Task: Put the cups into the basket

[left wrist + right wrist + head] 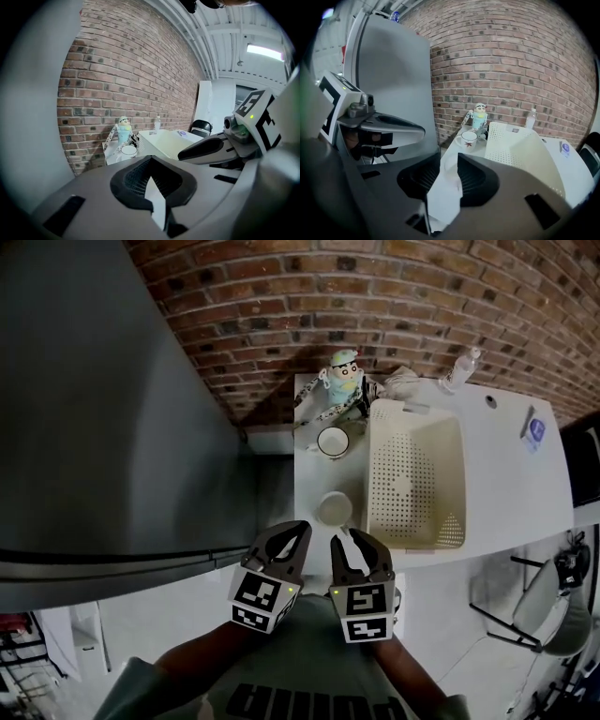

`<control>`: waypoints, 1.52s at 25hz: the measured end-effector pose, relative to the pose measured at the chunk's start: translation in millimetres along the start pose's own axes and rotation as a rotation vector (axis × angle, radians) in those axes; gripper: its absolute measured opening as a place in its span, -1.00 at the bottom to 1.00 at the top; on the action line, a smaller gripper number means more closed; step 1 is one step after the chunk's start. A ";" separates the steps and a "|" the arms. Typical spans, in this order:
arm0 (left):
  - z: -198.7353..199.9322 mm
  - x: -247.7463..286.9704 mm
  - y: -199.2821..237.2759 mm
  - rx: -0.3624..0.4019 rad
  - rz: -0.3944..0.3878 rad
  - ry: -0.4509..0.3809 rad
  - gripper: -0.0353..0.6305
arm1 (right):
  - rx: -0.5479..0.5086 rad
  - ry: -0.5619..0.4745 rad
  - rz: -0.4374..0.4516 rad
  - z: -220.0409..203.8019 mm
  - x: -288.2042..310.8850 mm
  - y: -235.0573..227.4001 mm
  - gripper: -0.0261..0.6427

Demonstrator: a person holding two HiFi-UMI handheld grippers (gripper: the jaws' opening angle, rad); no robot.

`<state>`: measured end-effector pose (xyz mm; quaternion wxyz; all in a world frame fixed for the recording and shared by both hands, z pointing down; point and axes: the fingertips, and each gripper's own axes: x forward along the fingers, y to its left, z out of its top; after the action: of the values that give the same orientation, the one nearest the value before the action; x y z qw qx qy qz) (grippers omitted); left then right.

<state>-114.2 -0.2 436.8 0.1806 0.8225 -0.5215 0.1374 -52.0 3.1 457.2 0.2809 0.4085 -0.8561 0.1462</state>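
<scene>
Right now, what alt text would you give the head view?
Two hand-held grippers hang at the near edge of a white table, the left gripper with jaws together, the right gripper with jaws slightly apart and empty. Beyond them two white cups stand left of an empty cream basket.

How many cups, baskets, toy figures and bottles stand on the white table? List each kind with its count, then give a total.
Cups: 2 (far cup, near cup)
Basket: 1
Toy figure: 1
Bottle: 1
Total: 5
</scene>
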 end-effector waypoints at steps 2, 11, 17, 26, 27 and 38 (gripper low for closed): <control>-3.8 1.0 6.5 0.001 -0.023 0.013 -0.88 | 0.023 0.015 -0.021 -2.1 8.4 4.1 -0.47; -16.5 9.2 26.4 0.025 -0.103 0.041 -0.88 | 0.092 0.070 -0.137 -27.8 43.1 5.9 -0.10; -24.7 17.7 36.4 0.036 -0.124 0.057 -0.88 | 0.141 0.070 -0.205 -41.7 61.8 1.9 0.03; -36.3 28.4 43.6 0.073 -0.131 0.086 -0.88 | 0.168 0.054 -0.278 -62.8 85.8 -5.1 0.17; -37.8 28.9 44.9 0.077 -0.129 0.090 -0.88 | 0.173 0.047 -0.281 -63.3 87.3 -5.2 0.17; -49.7 39.9 52.3 0.092 -0.114 0.115 -0.88 | 0.197 0.021 -0.302 -68.3 113.7 -22.0 0.28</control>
<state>-146.8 -31.0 505.9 0.1795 0.8491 -0.4558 0.1977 -67.9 -48.1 580.4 0.2672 0.5564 -0.7636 0.1898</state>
